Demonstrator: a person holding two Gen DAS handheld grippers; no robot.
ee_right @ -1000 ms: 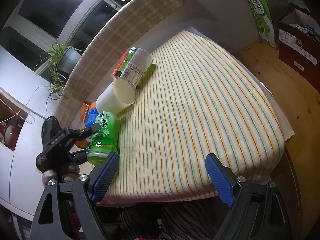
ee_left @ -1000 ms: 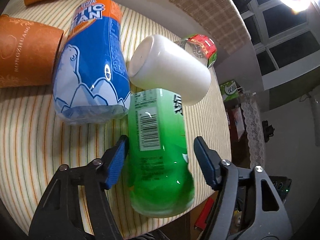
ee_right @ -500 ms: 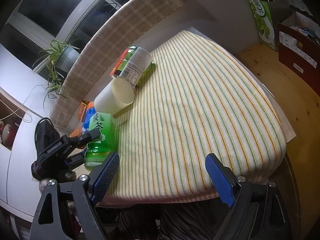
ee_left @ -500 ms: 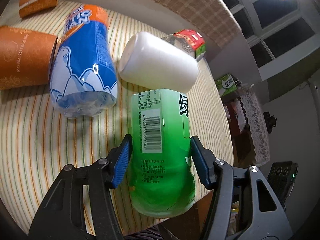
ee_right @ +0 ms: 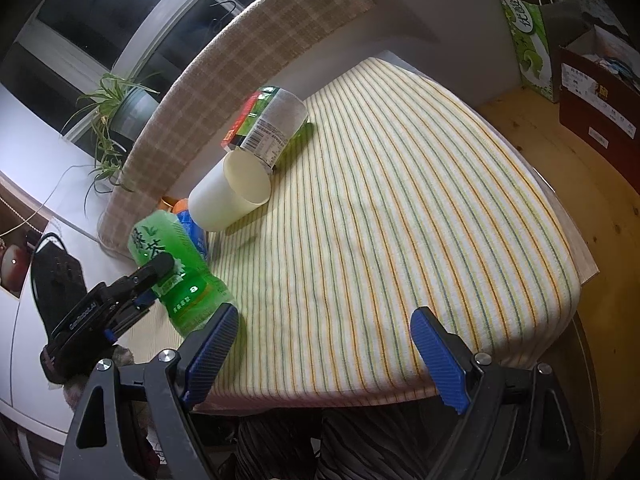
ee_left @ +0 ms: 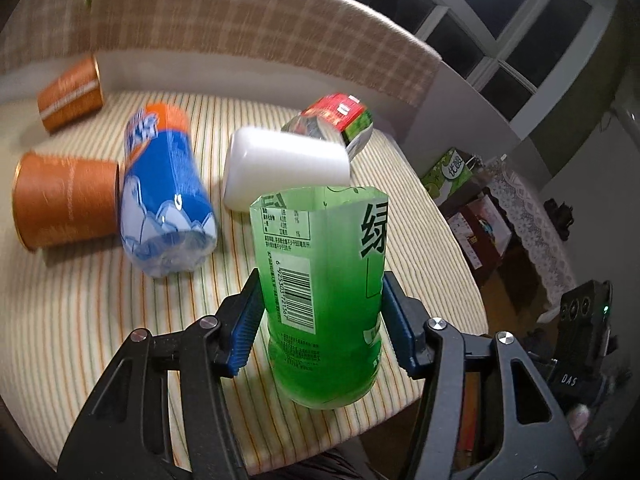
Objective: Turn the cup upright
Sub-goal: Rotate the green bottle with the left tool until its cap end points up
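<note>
In the left wrist view, the left gripper [ee_left: 320, 320] was clamped on the translucent green cut-bottle cup [ee_left: 324, 288] at lower centre, both blue pads pressed against its sides. The cup was tilted, open rim uppermost, above the striped yellow tablecloth [ee_left: 100, 320]. Just behind it a white plastic cup [ee_left: 284, 168] lay on its side, a blue-and-orange cut-bottle cup [ee_left: 164, 196] on its side to its left. In the right wrist view, the right gripper [ee_right: 324, 356] hung at the bottom with its jaws wide apart, holding nothing.
</note>
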